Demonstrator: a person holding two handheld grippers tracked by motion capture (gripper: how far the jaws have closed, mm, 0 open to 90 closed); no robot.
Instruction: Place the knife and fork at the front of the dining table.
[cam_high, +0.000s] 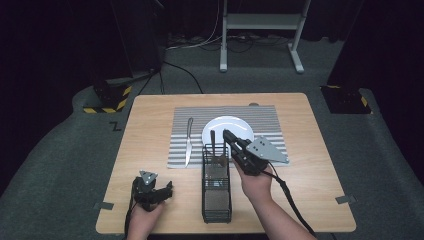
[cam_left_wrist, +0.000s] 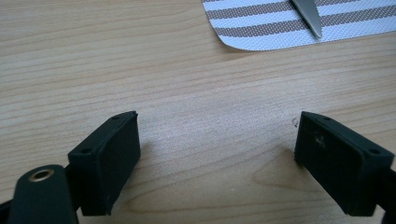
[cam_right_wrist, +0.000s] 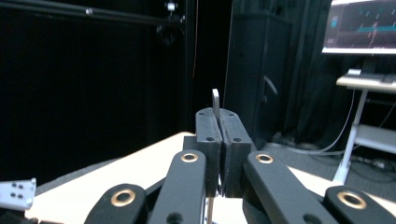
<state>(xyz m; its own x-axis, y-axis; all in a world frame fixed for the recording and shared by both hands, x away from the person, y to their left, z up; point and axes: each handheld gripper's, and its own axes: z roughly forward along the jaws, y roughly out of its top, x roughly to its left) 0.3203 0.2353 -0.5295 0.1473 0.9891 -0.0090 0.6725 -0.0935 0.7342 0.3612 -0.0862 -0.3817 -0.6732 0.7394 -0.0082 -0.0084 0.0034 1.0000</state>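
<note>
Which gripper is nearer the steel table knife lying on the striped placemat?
Left, narrowly. The left gripper rests open on the bare wood below the steel table knife, just off its tip. The right gripper is across the black wire caddy, shut on a metal utensil handle.

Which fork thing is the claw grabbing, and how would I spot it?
Find the striped placemat in the middle of the wooden table; at its near edge stands a black wire caddy. The right claw is shut on the handle of a fork whose prongs point down into the caddy's far end. Unlike the knife lying flat on the mat, it stands upright.
</note>
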